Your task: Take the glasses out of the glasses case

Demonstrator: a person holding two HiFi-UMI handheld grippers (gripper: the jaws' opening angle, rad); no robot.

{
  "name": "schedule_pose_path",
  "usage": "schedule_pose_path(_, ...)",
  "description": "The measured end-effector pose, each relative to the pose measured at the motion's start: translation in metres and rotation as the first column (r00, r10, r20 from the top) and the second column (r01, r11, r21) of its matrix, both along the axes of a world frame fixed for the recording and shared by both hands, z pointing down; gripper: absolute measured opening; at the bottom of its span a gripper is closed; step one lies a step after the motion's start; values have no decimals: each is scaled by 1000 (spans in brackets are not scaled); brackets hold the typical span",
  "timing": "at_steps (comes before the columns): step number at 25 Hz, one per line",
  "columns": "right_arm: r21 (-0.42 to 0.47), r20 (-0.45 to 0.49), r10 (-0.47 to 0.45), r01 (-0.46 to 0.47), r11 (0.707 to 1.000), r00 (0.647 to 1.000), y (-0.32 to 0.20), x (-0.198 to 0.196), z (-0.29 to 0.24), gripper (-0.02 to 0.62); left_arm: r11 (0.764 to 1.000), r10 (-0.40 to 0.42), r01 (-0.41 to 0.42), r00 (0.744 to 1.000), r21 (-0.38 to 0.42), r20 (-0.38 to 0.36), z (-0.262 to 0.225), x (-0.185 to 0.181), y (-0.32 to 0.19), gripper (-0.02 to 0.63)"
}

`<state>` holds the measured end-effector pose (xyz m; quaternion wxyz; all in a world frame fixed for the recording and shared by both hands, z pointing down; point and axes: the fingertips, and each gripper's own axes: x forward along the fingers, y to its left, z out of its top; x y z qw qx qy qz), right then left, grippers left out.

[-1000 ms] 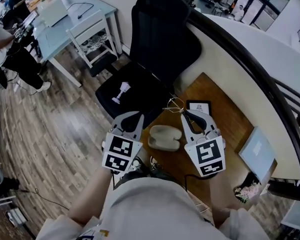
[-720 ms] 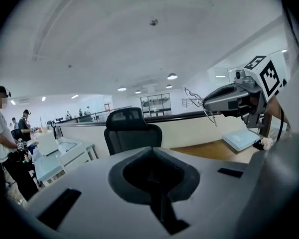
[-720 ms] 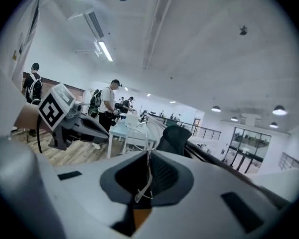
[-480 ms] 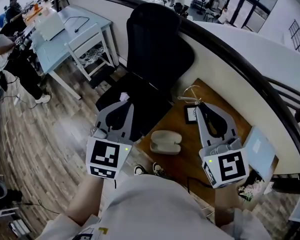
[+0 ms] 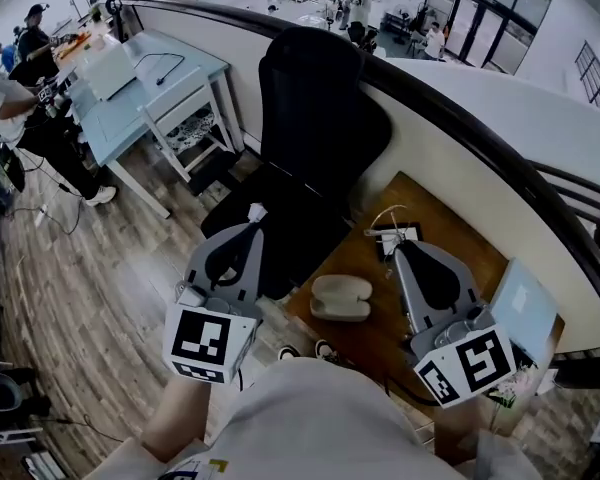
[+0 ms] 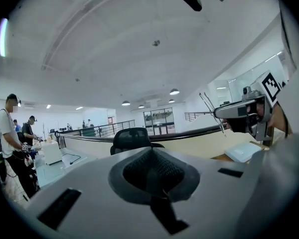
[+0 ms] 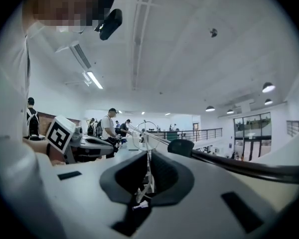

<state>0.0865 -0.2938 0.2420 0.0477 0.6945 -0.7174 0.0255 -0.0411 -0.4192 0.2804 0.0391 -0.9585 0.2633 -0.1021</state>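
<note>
At the far left of the head view, at about 10 o'clock from the centre, a light blue desk stands on the wood floor with a person beside it.

The left gripper is held up over the seat of a black office chair. Its own view shows the jaws clenched together with nothing between them.

The glasses case lies alone on the wooden table, between the two grippers and below both, touched by neither. From the case, the left gripper's tip sits at about 10 o'clock and the right gripper's tip at about 1 o'clock. Whether the case's lid is open cannot be made out from this steep angle.

The right gripper is closed on the glasses, which are out of the case and lifted clear of the table. In the right gripper view the thin wire frame is pinched between the jaws, and one round lens of the glasses stands just past the tips. The left gripper view shows the temples sticking up at 12 o'clock from the right gripper's nose.

A white book lies at the table's edge, at 3 o'clock from the case.
</note>
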Motion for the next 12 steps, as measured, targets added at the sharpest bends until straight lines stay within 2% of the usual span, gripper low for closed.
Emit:
schedule_pose_path(5,10,28,-19,19,1000,999,-1,-8,0,26,1000,5,-5,1000,14,26,0,-1,3,3)
schedule_pose_path(12,-2,25,2,-2,1000,1000,6,3,2,26,999,4,-6,999,36,54,3,2,8,3)
